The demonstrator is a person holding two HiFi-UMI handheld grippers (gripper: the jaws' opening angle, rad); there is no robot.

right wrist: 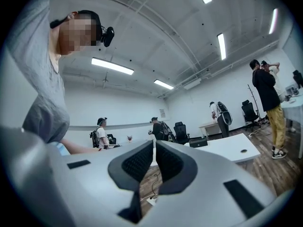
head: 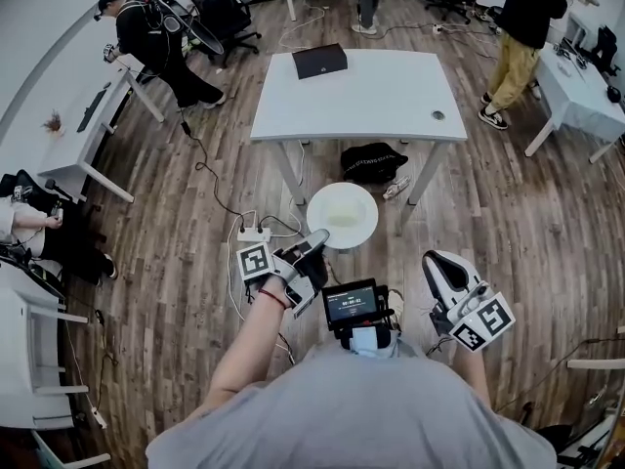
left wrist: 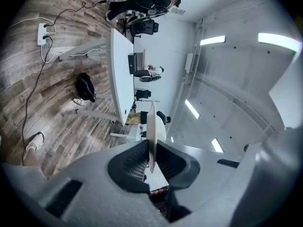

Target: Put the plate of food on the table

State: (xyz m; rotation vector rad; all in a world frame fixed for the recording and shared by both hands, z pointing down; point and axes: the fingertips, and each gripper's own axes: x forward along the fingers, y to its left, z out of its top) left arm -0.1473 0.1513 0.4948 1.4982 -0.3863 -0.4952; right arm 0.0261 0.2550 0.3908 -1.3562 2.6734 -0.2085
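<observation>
**Fig. 1. Carrying phase, plate held forward of the left claw.** The left gripper (head: 317, 240) is clamped on the near rim of the white plate (head: 342, 215). In the left gripper view both pads press on the rim, which runs edge-on between them. The plate reaches straight out ahead of the jaws and hangs over bare floor, roughly level. It carries only a faint yellowish patch at its centre (whether this is the food cannot be told). The right gripper (head: 433, 260) is beside the left, off to its right and a little further back. Its jaws are drawn together on nothing.

The governing relation is that the table (head: 371, 96) lies directly ahead of the left claw, beyond the plate's far rim, with a strip of floor and a black bag (head: 374, 161) between. The table's long axis runs across the claw's pointing line, so the near long edge faces the plate. A black box (head: 319, 61) stands at the far left of the top, and the near half ahead of the jaws is bare. Judged from this, the left hand alone is placed to carry the plate forward over that edge and set it down.
</observation>
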